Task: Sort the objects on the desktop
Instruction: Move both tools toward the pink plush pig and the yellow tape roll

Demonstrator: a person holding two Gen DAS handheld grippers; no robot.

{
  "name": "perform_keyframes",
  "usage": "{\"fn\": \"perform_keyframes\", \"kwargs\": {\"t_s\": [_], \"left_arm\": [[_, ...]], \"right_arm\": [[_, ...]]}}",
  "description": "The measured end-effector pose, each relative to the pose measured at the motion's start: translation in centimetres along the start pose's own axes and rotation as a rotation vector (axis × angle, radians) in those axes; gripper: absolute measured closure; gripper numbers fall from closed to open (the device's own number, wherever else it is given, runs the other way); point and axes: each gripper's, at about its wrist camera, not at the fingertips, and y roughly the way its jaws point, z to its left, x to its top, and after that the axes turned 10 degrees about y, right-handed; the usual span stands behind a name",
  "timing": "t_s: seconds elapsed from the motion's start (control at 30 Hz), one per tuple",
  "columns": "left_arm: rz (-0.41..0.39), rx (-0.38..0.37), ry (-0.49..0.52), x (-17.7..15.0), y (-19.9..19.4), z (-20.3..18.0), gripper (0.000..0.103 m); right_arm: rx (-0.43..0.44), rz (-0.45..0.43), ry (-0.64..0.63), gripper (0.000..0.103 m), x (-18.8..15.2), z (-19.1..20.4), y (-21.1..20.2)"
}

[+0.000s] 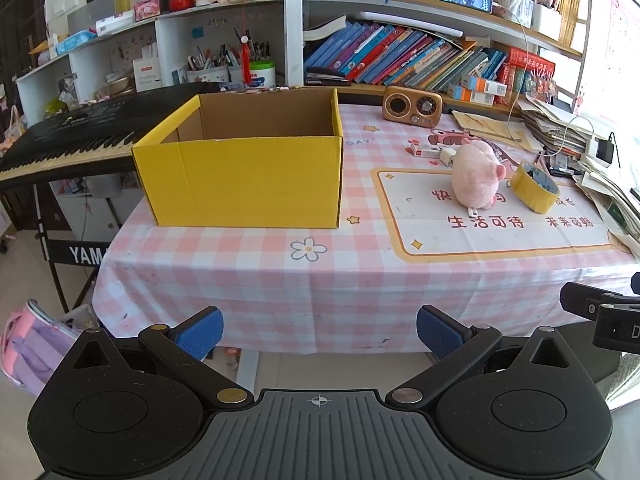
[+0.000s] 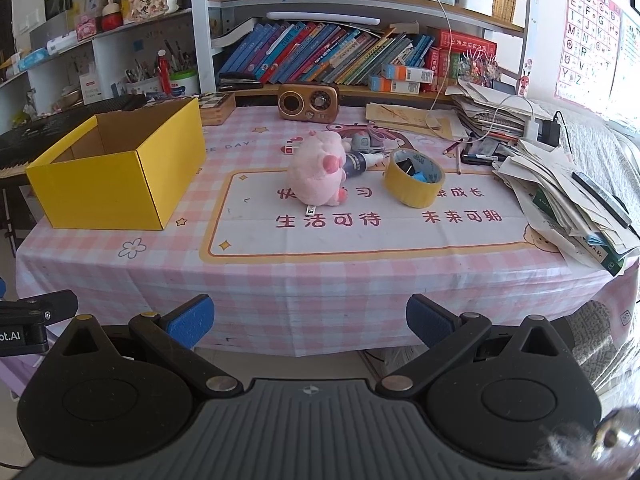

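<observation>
At the bottom of each wrist view the fingers stood wide apart and empty: the left gripper (image 1: 320, 330) and the right gripper (image 2: 310, 318) both hung short of the table's near edge, over bare floor. A black part of the other gripper cut into each frame's side edge.

Past the hanging edge of the checked tablecloth (image 2: 320, 280), a broad strip of open table (image 1: 248, 264) lay free before any object. Mid-frame in the right view sat the pink plush pig (image 2: 318, 168) on the printed mat, with the yellow tape roll (image 2: 414, 178) near it to the right, tilted, small items inside it too unclear to name. A small bottle (image 2: 362, 162) lay just behind the pig, partly hidden by it. At the left stood the open yellow box (image 1: 244, 178), its floor out of sight in both views.

Farther back were a brown radio (image 2: 309, 101), and at right a paper stack (image 2: 568, 196) overhanging the table edge. Bookshelves (image 1: 420, 56) closed the far side.
</observation>
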Motion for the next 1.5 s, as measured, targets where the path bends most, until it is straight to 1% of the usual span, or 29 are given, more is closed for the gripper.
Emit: {"fn": "perform_keyframes", "kwargs": {"t_s": [0.4,0.77,0.93,1.2,1.27,1.5], "left_arm": [[-0.012,-0.030,0.018,0.7,0.6,-1.1,0.000],[0.001,-0.083,0.064,2.6,2.9,-5.0,0.000],[0.008,-0.093,0.071,4.1,4.4,-7.1,0.000],[0.017,-0.103,0.067,6.8,7.4,-10.7,0.000],[0.017,-0.096,0.068,7.6,8.2,-11.5,0.000],[0.003,-0.069,0.066,11.1,11.2,-14.4,0.000]], "right_arm": [[-0.039,-0.003,0.017,0.000,0.2,-1.2,0.3],[-0.095,0.011,0.054,0.000,1.3,-5.1,1.9],[-0.099,0.029,0.061,0.000,2.7,-7.2,3.5],[-0.076,0.034,0.050,0.000,5.9,-10.9,6.6],[-0.079,0.040,0.040,0.000,6.7,-11.7,7.7],[-0.026,0.062,0.028,0.000,10.0,-14.4,11.6]]}}
